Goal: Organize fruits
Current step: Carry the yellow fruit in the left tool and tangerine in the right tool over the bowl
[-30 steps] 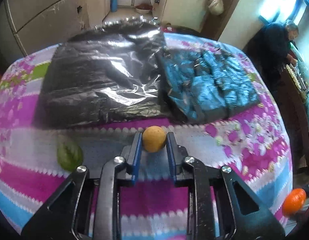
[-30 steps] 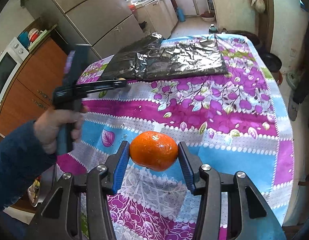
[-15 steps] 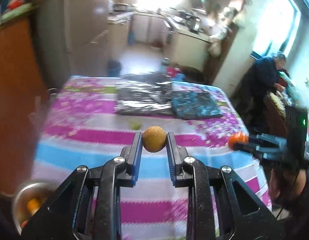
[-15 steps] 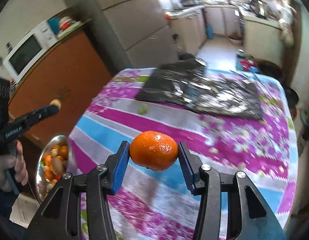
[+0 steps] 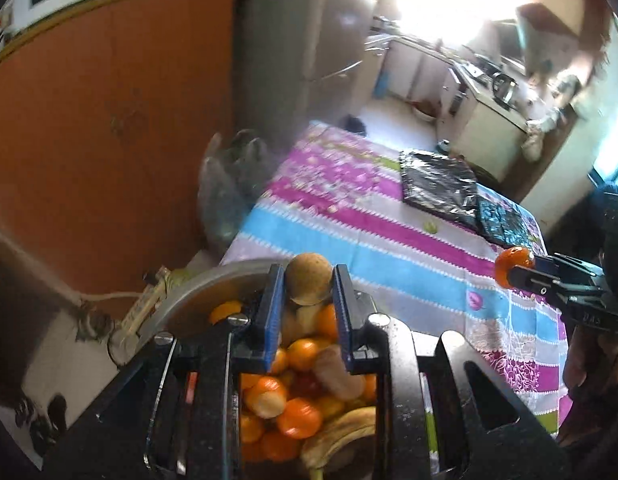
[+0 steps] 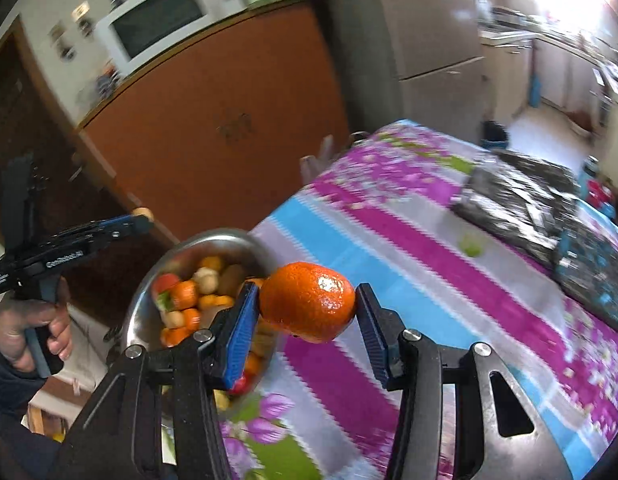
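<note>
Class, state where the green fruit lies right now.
The green fruit lies alone on the tablecloth, just in front of the black bag, far right of the bowl.

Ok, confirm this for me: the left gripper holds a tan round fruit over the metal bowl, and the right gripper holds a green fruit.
One detail is wrong. The right gripper holds an orange mandarin, not a green fruit, as the right wrist view shows. The rest stands: the left gripper holds a tan round fruit over the metal bowl.
</note>
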Available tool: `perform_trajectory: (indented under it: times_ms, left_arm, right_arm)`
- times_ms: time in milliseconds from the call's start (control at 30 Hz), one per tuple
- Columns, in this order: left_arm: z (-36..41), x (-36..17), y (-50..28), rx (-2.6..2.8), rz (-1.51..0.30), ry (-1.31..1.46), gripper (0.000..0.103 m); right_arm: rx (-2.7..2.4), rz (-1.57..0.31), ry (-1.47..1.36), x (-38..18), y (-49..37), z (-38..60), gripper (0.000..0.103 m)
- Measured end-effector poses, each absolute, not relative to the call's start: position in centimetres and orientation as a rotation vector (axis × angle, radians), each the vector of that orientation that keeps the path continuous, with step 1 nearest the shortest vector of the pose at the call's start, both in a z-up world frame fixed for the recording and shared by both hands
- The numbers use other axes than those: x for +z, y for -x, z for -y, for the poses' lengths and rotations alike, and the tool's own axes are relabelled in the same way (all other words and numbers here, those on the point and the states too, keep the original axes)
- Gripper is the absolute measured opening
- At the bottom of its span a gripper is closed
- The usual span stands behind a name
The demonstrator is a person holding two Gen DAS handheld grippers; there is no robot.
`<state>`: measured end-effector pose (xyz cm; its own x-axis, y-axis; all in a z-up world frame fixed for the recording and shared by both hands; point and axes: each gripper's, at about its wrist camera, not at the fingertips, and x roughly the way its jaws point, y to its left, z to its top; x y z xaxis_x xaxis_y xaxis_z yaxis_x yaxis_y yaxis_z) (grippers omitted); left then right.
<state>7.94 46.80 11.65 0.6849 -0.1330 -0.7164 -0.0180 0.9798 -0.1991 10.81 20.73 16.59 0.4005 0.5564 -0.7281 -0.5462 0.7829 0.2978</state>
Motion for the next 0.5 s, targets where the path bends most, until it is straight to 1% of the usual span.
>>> perform_trajectory:
  times_ms: [200, 500]
  left_arm:
    - [-49.1, 8.8, -7.3, -0.065, -0.888, 0.237, 0.024]
    - [-50.0, 7.0, -6.2, -0.117, -0.944, 0.256, 0.024]
  right_arm:
    - [0.796, -0.966, 0.041, 15.3, -10.4, -27.4, 0.052]
    - [0.834, -1.018, 0.065, 12.9, -11.3, -32.0, 0.052]
